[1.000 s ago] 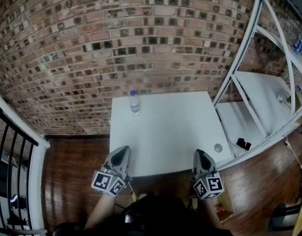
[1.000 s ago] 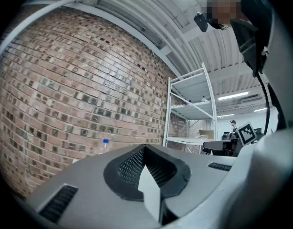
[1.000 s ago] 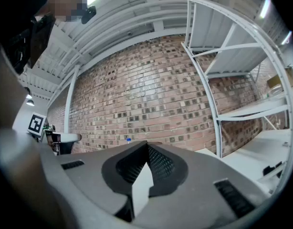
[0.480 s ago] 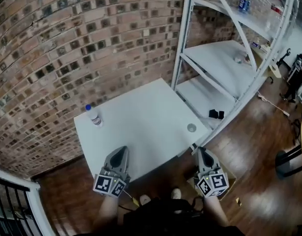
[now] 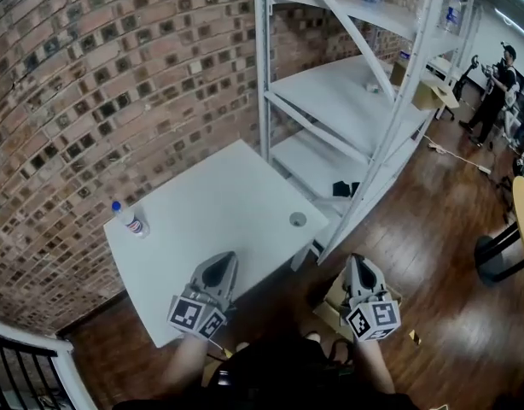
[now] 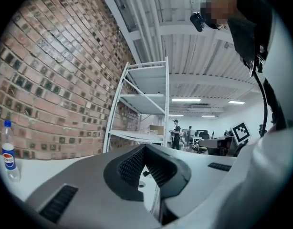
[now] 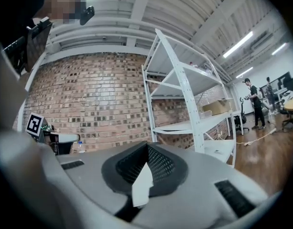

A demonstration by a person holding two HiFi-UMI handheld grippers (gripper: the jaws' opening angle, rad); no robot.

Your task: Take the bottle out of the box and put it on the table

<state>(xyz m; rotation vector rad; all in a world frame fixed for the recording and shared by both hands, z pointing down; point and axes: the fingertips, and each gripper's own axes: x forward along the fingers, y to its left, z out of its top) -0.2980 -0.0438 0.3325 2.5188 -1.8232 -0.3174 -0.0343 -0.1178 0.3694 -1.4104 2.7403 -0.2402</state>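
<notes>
With the bottle (image 5: 129, 219) upright at the far left corner of the surface (image 5: 236, 186), well apart from left gripper (image 5: 221, 265) and right gripper (image 5: 359, 267), fingers (image 6: 132, 167) together and empty on both, placing looks done; next, probably a downward reach to the box (image 5: 332, 304), fingers parted.

Clear plastic bottle (image 5: 125, 219), blue cap, red-and-blue label, standing upright on white square table (image 5: 236, 190), near tabletop corner at 9 o'clock. Tan cardboard box (image 5: 332, 304) on floor, 4 o'clock from table, just beside it, only edges visible.
</notes>
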